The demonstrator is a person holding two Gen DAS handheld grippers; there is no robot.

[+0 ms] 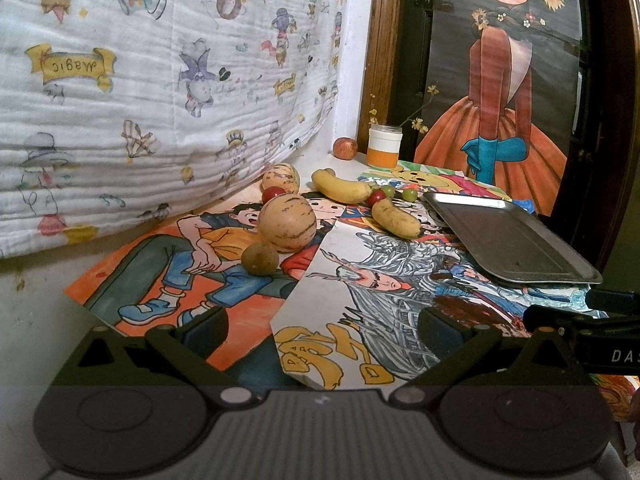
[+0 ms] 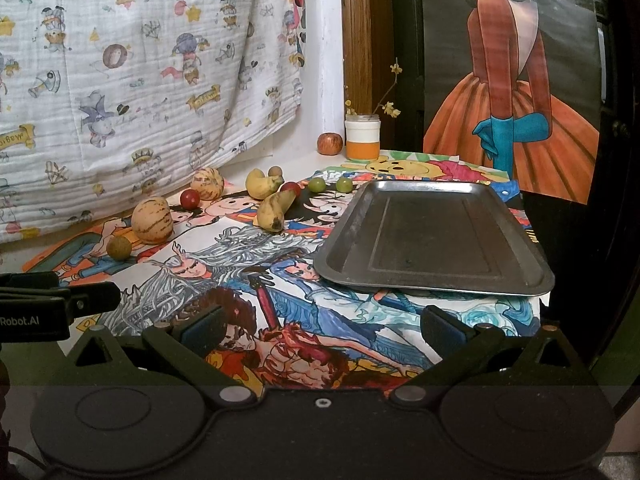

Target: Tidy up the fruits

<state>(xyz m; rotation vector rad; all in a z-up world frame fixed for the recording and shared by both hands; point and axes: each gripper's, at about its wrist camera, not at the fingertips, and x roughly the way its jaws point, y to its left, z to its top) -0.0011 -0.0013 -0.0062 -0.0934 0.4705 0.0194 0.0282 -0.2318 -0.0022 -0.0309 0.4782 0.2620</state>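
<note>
Fruits lie loose on drawings that cover the table. Two striped melons, a small brown-green fruit, two bananas, red and green small fruits sit at the far middle. An apple rests at the back. A metal tray lies empty at the right. My left gripper is open and empty, near the front edge. My right gripper is open and empty, in front of the tray. In the right wrist view the melons and bananas lie left of the tray.
A white and orange jar with a flower twig stands at the back by the apple. A printed quilt hangs along the left. A painted poster and a dark wooden frame stand behind the table at the right.
</note>
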